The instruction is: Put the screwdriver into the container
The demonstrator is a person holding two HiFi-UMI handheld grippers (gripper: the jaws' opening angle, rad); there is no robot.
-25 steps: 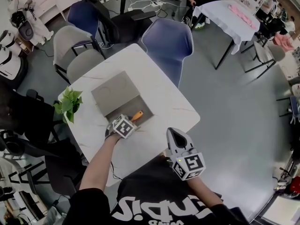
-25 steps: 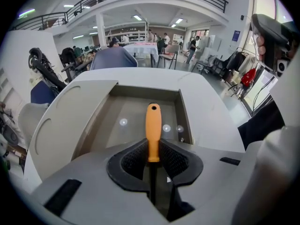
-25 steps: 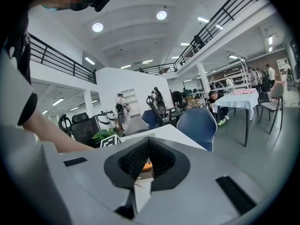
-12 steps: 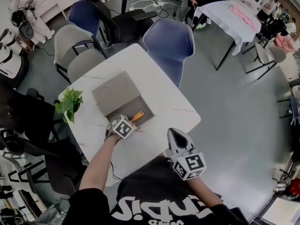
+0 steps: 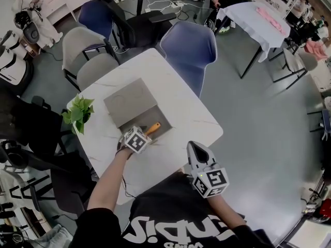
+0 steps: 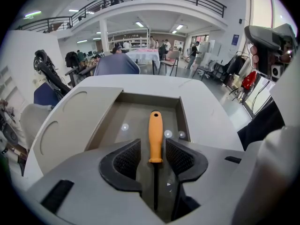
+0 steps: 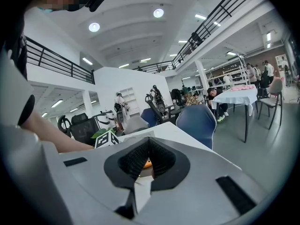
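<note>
Releasing: my left gripper (image 6: pixel 154 146) is opening its jaws around the orange-handled screwdriver (image 6: pixel 155 130), which lies in the grey square container (image 6: pixel 136 118) by the white table's (image 5: pixel 176 102) near edge. Right gripper (image 7: pixel 149 146) closed, empty. Next: lift clear.

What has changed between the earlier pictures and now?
The left gripper is opening its jaws and has let go of the screwdriver; it lies loose between them, handle in the container. Both grippers, the container and the plant kept their places. The right gripper is shut.
</note>
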